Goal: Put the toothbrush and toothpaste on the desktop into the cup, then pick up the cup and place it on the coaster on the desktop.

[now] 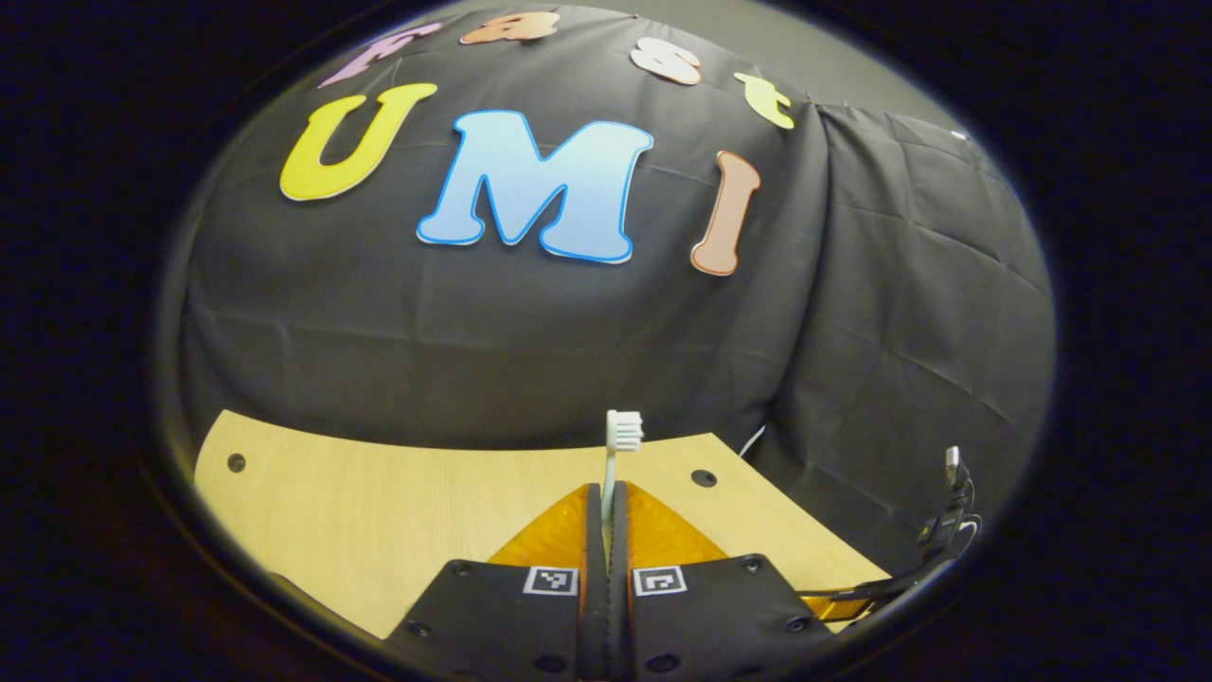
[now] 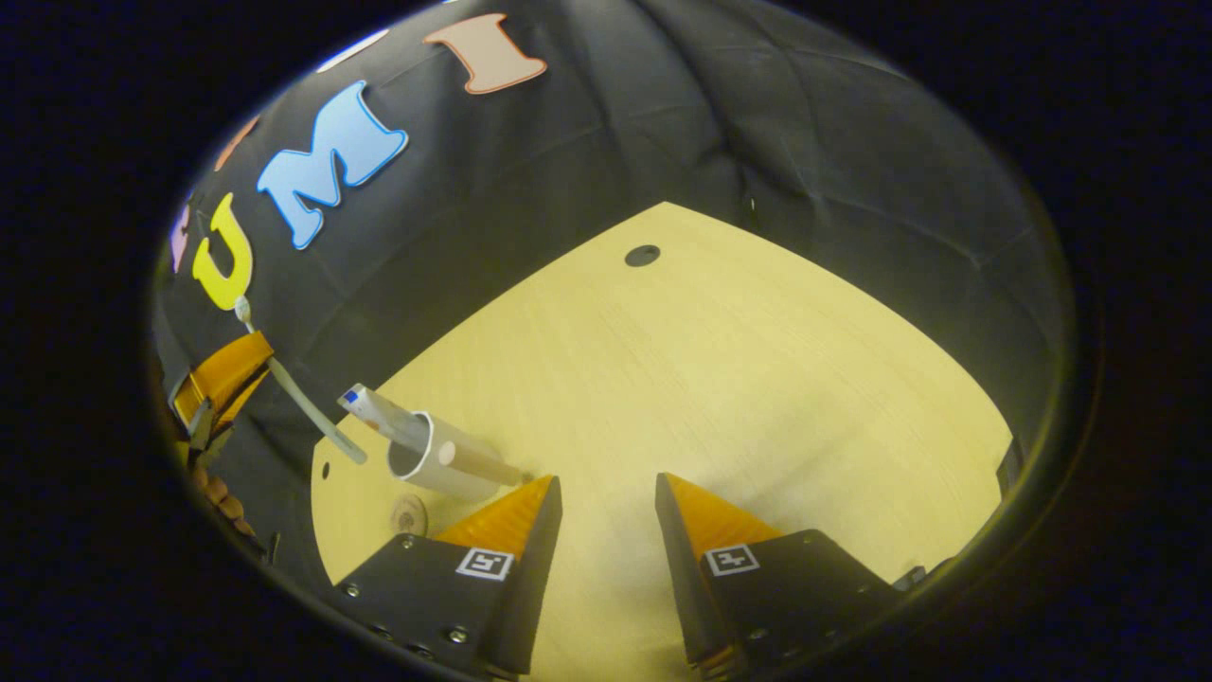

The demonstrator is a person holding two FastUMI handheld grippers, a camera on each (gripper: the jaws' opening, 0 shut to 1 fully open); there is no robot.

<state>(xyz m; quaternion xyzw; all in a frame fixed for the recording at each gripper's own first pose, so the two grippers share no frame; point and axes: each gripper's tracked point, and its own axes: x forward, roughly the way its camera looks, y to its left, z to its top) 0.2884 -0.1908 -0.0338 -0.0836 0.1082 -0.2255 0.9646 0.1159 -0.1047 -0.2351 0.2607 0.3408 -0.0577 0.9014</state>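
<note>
Toothbrush (image 1: 616,455) stands upright between the left gripper (image 1: 606,502) fingers, which are pressed together on its thin white handle; the bristled head rises above the fingertips against the black booth cloth (image 1: 473,341). Beneath the gripper lies the light wooden desktop (image 1: 379,511), with dark round holes near its edges.

In the right gripper view, the right gripper (image 2: 606,493) has its fingers spread wide apart with nothing between them, only bare desktop (image 2: 710,379). Just beyond the tip of the finger on the left of this view stands a white cup (image 2: 440,464), seen from above and tilted by the lens. A toothpaste tube (image 2: 379,412) sits in the cup and sticks out past its rim, leaning away from the gripper. Near the cup, on its near side towards the desktop's edge, is a small round coaster (image 2: 409,514); the cup is beside it, not on it. Farther beyond the cup, the left gripper (image 2: 222,374) holds the toothbrush (image 2: 303,403), whose handle slants down towards the cup's rim but ends short of it. Fingers of a hand (image 2: 222,497) show below that gripper.
</note>
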